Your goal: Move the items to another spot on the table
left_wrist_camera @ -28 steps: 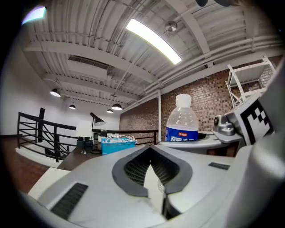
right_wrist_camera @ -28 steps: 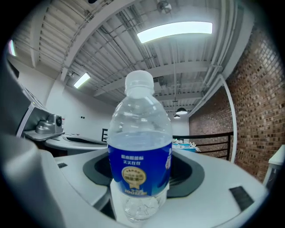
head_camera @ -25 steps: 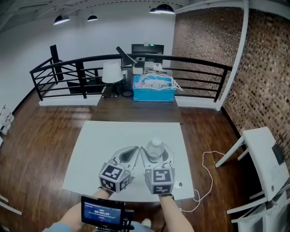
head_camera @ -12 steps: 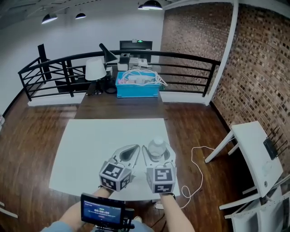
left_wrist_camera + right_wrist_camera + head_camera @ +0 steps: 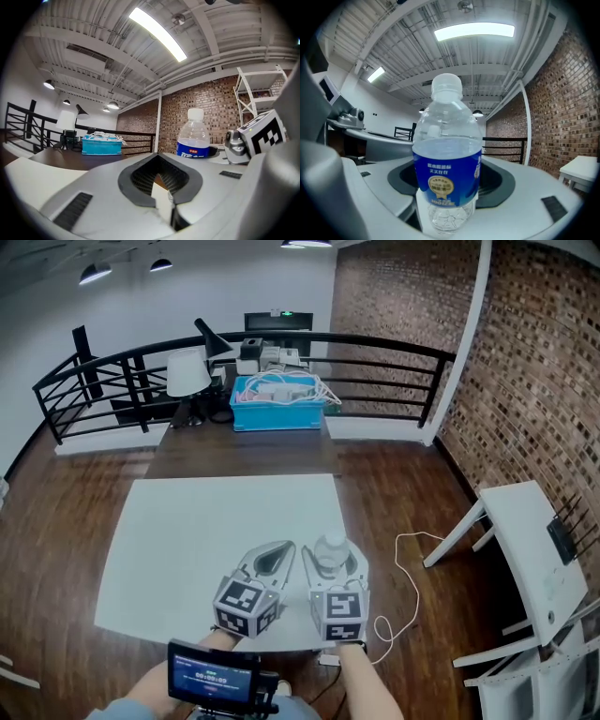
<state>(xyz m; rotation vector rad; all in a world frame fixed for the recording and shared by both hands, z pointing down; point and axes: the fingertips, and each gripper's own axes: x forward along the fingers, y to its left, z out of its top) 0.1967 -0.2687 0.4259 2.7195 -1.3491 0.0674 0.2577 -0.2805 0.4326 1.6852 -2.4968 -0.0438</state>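
A clear water bottle (image 5: 330, 552) with a blue label and a white cap stands upright between the jaws of my right gripper (image 5: 331, 564), which is shut on its lower body. It fills the right gripper view, where the bottle (image 5: 447, 159) sits in the right gripper (image 5: 450, 176). Just left of it, my left gripper (image 5: 277, 550) is shut with nothing in it. From the left gripper (image 5: 158, 157) the bottle (image 5: 193, 138) shows close on the right. Both hover near the front right corner of the white table (image 5: 206, 531).
Behind the white table, a dark table carries a blue bin (image 5: 277, 404) of cables and a white lamp (image 5: 187, 371) in front of a black railing (image 5: 375, 343). A white desk (image 5: 534, 540) stands at the right. A cable (image 5: 403, 554) lies on the wooden floor.
Both grippers have moved together toward the table's right edge, with the bottle still held in the right one. The left jaws have stayed shut.
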